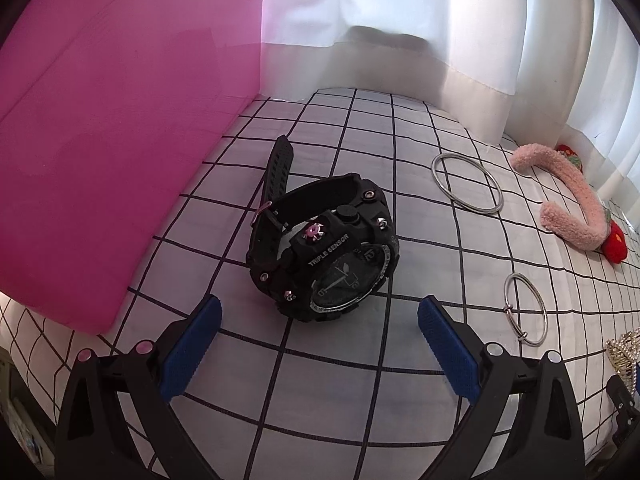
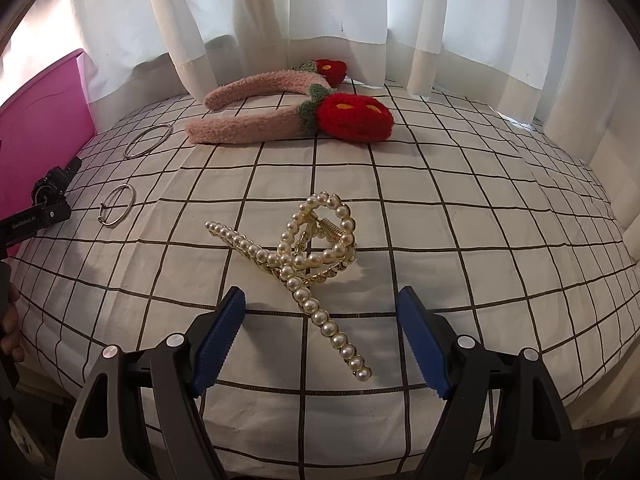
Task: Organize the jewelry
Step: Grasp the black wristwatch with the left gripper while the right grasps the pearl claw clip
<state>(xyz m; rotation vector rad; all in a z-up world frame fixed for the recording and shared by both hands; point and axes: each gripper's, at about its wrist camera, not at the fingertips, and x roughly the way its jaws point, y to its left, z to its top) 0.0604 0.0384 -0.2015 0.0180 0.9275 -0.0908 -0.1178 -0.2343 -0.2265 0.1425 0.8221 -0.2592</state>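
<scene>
Now, working from the left, we hold our left gripper [image 1: 320, 328] angled down over the checked cloth [image 1: 360, 380], beside the pink box [image 1: 100, 160] at the far left. The black watch [image 1: 324, 256] lies just ahead of the blue pads [image 1: 192, 356], roughly centred between them but not yet inside the gap. It rests on its side, dial turned toward us, with the strap running away toward the back left. The jaws stand wide apart, touch nothing and hold nothing. We judge the gap wide enough to take the case if we push forward and down.

Further right lie two silver bangles [image 1: 466, 188], well clear of the watch, then the pink plush headband [image 2: 256, 120] with its red strawberries near the curtain [image 2: 320, 8].

On the right, our right gripper [image 2: 322, 340] hovers over the pearl hair claw [image 2: 308, 256]. The long pearl bar runs diagonally from upper left to lower right, and its near end already reaches in between the blue pads [image 2: 218, 344], closer to the right one. The jaws here are also spread wide and press on nothing. This hand looks the nearer to a grasp; we would judge that closing across the bar is what remains.
</scene>
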